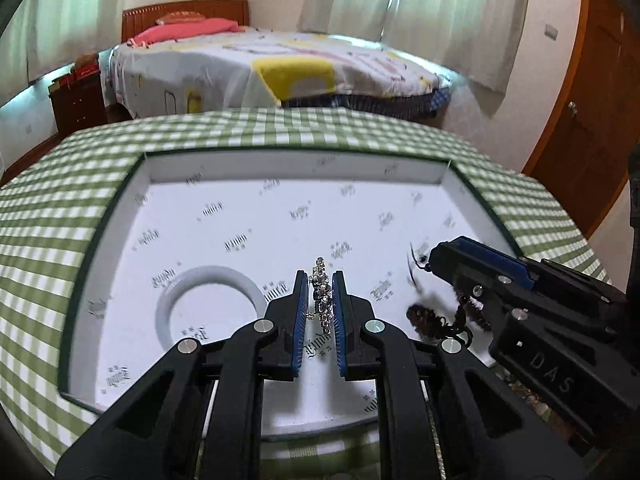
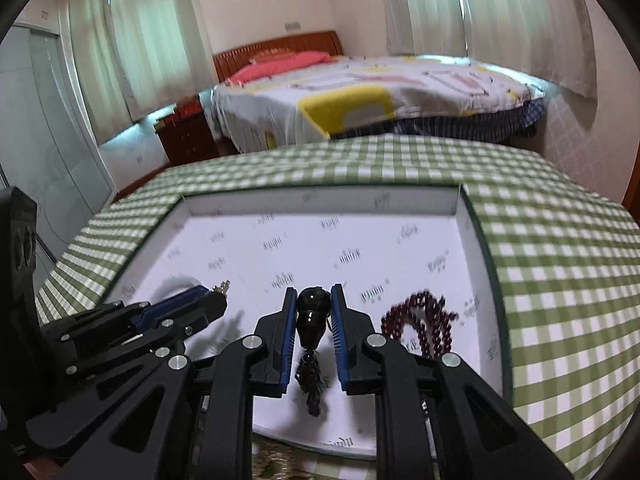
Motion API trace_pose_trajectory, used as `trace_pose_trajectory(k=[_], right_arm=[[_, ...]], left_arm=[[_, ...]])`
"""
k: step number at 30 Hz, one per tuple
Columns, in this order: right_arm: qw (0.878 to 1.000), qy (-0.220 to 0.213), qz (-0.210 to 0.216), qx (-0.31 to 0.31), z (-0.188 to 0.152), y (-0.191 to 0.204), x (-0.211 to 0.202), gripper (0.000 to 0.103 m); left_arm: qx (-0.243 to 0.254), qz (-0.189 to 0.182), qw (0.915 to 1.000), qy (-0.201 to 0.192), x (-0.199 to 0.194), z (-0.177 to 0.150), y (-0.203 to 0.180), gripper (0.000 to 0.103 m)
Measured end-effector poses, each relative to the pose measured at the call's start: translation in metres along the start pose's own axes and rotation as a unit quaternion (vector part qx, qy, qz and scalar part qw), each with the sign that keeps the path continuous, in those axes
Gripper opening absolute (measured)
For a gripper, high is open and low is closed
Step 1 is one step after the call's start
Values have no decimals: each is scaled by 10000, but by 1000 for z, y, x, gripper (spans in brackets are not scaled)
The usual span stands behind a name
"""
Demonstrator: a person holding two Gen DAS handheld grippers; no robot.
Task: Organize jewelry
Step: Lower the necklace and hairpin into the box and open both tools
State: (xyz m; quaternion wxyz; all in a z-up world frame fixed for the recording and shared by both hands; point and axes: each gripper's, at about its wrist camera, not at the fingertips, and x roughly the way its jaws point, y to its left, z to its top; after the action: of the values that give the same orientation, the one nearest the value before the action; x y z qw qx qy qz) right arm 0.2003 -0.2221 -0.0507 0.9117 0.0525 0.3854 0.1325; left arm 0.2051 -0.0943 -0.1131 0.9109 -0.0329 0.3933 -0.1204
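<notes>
My left gripper (image 1: 321, 280) is shut on a sparkling silver chain (image 1: 322, 292) that hangs over a shallow white box (image 1: 296, 170). A white bangle (image 1: 210, 304) lies in the box to the left of it. My right gripper (image 2: 313, 300) is shut on a dark gourd-shaped bead (image 2: 313, 316) of a dark red bead string (image 2: 420, 322), whose loop hangs to the right over the box (image 2: 320, 200). A tassel (image 2: 312, 380) dangles below the bead. In the left wrist view the right gripper (image 1: 436, 256) is at the right with the beads (image 1: 428, 320) under it.
The box sits on a table under a green checked cloth (image 1: 260, 128). Behind the table stand a bed (image 1: 280, 68) with a patterned cover, a dark wooden nightstand (image 1: 78, 104) and curtains. A wooden door (image 1: 592, 100) is at the right.
</notes>
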Motion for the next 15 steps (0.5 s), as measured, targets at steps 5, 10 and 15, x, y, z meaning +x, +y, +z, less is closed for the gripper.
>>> trace_pose_trajectory(k=[5,10,15], right_arm=[[9996,257,36,79,-5,-5,12,18],[9993,355,74,112,-5,-7,17,23],[9994,307,17,185,-5,-12,16,32]], left_arm=[[-167,-109,9994,291,12,3,3,13],[-177,-140,9990,380,19,4,2,22],[-203,-114,9991,349,18,4,3,33]])
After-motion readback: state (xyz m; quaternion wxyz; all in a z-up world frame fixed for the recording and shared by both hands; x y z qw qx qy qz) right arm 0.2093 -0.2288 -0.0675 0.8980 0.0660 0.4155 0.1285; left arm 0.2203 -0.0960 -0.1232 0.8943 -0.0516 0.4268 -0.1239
